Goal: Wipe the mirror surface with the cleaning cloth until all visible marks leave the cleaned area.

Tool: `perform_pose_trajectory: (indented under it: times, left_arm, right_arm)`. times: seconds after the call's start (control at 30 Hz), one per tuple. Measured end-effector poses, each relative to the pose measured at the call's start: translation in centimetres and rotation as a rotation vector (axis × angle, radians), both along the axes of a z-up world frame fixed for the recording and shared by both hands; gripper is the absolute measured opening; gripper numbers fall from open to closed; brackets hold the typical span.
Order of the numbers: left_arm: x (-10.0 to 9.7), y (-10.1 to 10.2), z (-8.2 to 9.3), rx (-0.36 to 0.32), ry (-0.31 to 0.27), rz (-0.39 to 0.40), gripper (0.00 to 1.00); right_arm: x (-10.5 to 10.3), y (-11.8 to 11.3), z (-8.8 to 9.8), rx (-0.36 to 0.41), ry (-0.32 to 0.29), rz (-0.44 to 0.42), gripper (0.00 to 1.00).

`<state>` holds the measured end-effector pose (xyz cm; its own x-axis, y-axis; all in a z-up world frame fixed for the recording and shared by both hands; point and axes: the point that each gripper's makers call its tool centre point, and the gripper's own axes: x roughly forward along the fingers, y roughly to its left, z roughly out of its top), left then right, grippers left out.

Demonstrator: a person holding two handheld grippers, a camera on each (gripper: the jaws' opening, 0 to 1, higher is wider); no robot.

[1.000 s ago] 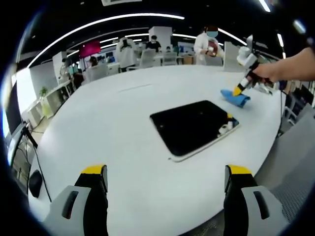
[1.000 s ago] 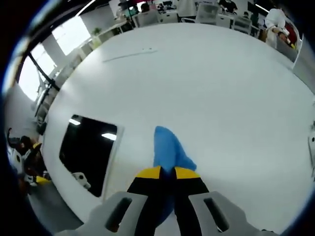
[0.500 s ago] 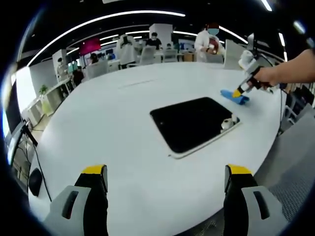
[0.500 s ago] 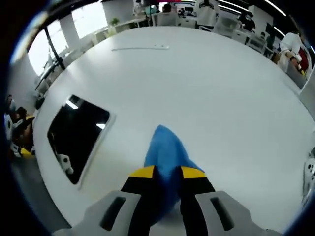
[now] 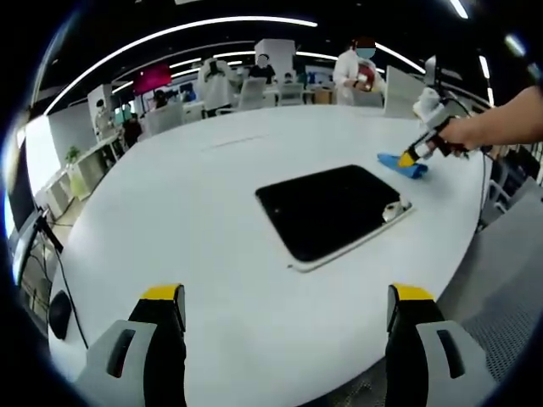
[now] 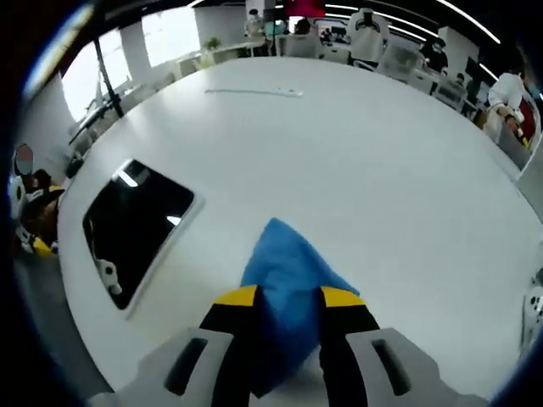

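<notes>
Fingers of right gripper [image 6: 284,297] clamp cleaning cloth [image 6: 284,271]; mirror [image 6: 136,225] lies left; left gripper [image 5: 288,309] fingers spread, empty.

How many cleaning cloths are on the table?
1: a blue cleaning cloth on the white table, between the right gripper jaws, beside the mirror.

the mirror [image 5: 327,210] is glossy dark glass in a pale smooth frame, throwing back ceiling lights in the right gripper view. the cloth [image 6: 284,288] is soft blue fabric, matt and gently creased. the table [image 5: 195,220] looks like smooth white laminate with a faint sheen.
</notes>
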<state>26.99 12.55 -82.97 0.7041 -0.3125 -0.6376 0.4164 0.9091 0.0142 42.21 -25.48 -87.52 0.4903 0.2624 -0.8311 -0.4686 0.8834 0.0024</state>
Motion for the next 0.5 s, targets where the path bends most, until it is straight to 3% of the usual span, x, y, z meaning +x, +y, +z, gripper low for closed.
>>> perform_pose_trajectory:
  times: [0.17, 0.23, 0.27, 0.3, 0.33, 0.4, 0.43, 0.5]
  left_arm:
    - [0.0, 0.1, 0.0, 0.006, 0.0, -0.002, 0.99]
    - [0.0, 0.1, -0.1, 0.007, 0.002, -0.002, 0.99]
    - [0.0, 0.1, 0.0, 0.021, -0.002, -0.008, 0.99]
    - [0.4, 0.3, 0.4, 0.051, -0.044, -0.021, 0.99]
    - [0.5, -0.1, 0.7, 0.038, -0.064, -0.028, 0.99]
    - [0.3, -0.3, 0.6, 0.018, -0.046, -0.028, 0.99]
    - [0.3, -0.2, 0.4, 0.016, -0.033, -0.02, 0.99]
    - [0.4, -0.1, 0.5, 0.003, -0.039, -0.006, 0.99]
  right_arm:
    - [0.2, 0.4, 0.2, 0.069, 0.008, -0.046, 0.28]
    - [-0.3, 1.4, 0.7, 0.152, 0.024, -0.073, 0.38]
    - [-0.6, 1.5, 0.8, 0.157, 0.027, -0.064, 0.44]
    - [-0.8, 1.6, 0.9, 0.15, 0.029, -0.072, 0.48]
    - [-1.0, 1.8, 1.1, 0.154, 0.025, -0.07, 0.5]
    - [-1.2, 2.7, 2.5, 0.188, -0.047, -0.032, 0.52]
    - [-1.3, 2.7, 2.7, 0.186, -0.051, -0.034, 0.56]
    - [-1.5, 2.9, 3.7, 0.2, -0.106, -0.019, 0.69]
